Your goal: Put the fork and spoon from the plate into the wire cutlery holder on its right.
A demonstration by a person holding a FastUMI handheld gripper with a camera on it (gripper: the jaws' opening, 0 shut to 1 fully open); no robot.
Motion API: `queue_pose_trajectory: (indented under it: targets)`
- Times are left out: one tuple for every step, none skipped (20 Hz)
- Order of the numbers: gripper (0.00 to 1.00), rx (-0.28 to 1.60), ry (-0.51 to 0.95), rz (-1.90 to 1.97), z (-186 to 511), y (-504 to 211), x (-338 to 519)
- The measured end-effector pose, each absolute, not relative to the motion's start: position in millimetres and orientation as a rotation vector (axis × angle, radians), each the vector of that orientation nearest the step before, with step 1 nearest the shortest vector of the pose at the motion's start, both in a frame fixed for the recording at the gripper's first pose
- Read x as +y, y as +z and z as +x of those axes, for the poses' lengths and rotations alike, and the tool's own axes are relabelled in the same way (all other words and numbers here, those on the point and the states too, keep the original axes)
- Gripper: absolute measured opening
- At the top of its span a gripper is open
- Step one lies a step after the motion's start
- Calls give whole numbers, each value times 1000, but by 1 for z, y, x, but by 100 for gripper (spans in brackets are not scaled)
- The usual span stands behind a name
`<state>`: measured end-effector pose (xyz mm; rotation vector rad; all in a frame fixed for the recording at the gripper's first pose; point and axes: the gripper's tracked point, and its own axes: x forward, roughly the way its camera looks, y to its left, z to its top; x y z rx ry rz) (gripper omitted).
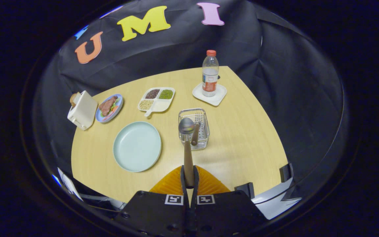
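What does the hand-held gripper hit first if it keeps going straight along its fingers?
The hand-held gripper is shut on the spoon, whose bowl leads. Straight ahead stands the wire cutlery holder, a brown handle already in it. The spoon bowl would likely meet the holder's near rim first; depth is unclear.

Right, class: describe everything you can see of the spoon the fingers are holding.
The spoon has a shiny, metal-looking round bowl and a long brown handle that looks wooden. The gripper is shut on the handle's lower end, both fingers pressing it, so the spoon sticks straight out ahead with the bowl farthest away. The bowl shows in front of the near left corner of the wire cutlery holder, where another brown handle already leans. Whether the spoon touches the holder cannot be told.
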<state>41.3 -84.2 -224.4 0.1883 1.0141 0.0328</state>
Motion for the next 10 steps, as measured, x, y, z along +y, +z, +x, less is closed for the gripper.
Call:
queue_pose_trajectory:
  targets:
    - [1, 1015, 39, 186, 43, -226, -85]
    - [0, 1017, 42, 188, 42, -225, -86]
    - [0, 1019, 48, 189, 43, -225, -86]
    - [0, 1020, 60, 178, 42, -226, -85]
    - [1, 1022, 64, 170, 43, -226, -85]
    - [1, 1021, 71, 162, 46, -220, -84]
    - [1, 1016, 72, 154, 47, -219, -84]
    - [3, 1008, 59, 148, 50, -218, -87]
    - [6, 998, 49, 145, 53, -217, -88]
    - [12, 991, 38, 139, 56, -214, -89]
